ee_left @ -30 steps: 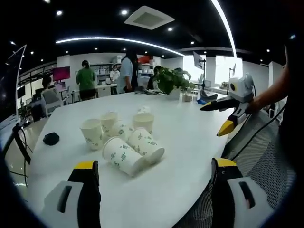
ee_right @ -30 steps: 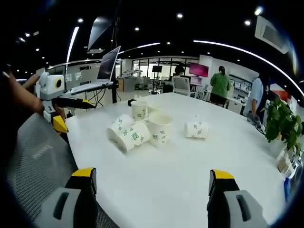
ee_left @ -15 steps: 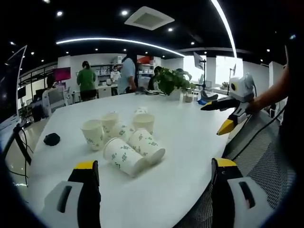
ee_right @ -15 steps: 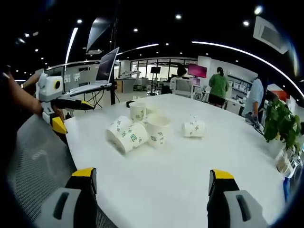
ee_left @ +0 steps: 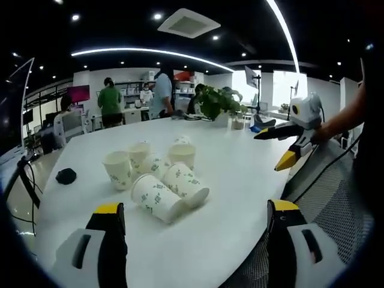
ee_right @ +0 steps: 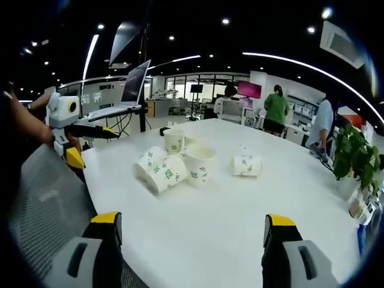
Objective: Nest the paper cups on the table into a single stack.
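Note:
Several white paper cups with green print cluster on the white table. In the left gripper view two lie on their sides at the front, and upright ones stand behind them. In the right gripper view the lying pair is on the left, an upright cup is in the middle, and one cup lies apart to the right. My left gripper is open, well short of the cups. My right gripper is open over the table edge. Both hold nothing.
A potted plant and small bottles stand at the far end. A black mouse-like object lies left of the cups. A laptop on a stand rises behind them. A mesh chair back sits at the table edge. People stand in the background.
Both views have drifted only slightly. The cups lie as before and both grippers stay open.

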